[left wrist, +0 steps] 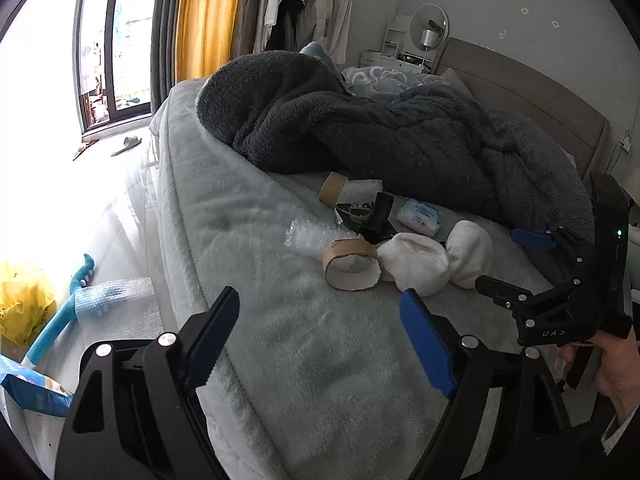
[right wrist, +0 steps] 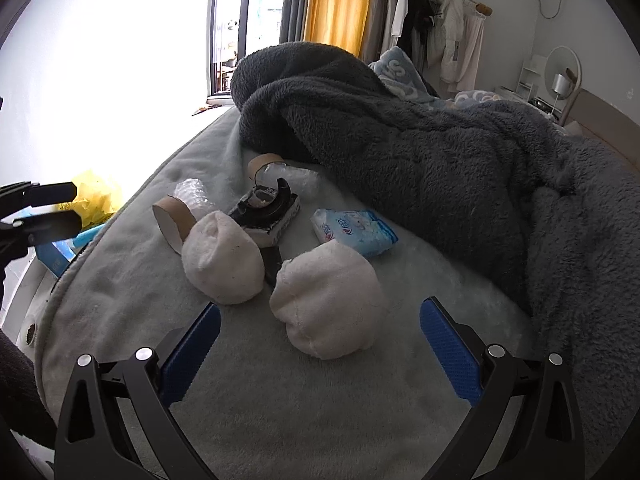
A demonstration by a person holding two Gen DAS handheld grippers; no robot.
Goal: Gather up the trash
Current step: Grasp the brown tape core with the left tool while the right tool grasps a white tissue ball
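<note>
"UAS" on the right gripper (left wrist: pixel 516 268) body (tissue pack (right wrist: pixel 354 231) print unreadable).

Pale fleece-covered bed (right wrist: pixel 360 420) under cardboard rolls (right wrist: pixel 173 222), white socks (right wrist: pixel 222 258), tissue pack (right wrist: pixel 354 230), grey blanket (right wrist: pixel 440 160).

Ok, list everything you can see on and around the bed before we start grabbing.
cardboard rolls: two, brown, mid-bed
bubble wrap: clear, beside the near roll
white socks: two, balled, nearest the right tongs
tissue pack: one, blue-white, by the blanket
black holder on box: one, centre of pile
grey blanket: one, heaped behind
yellow bag: one, on the floor
left tongs: open, empty
right tongs: open, over the near sock
</note>
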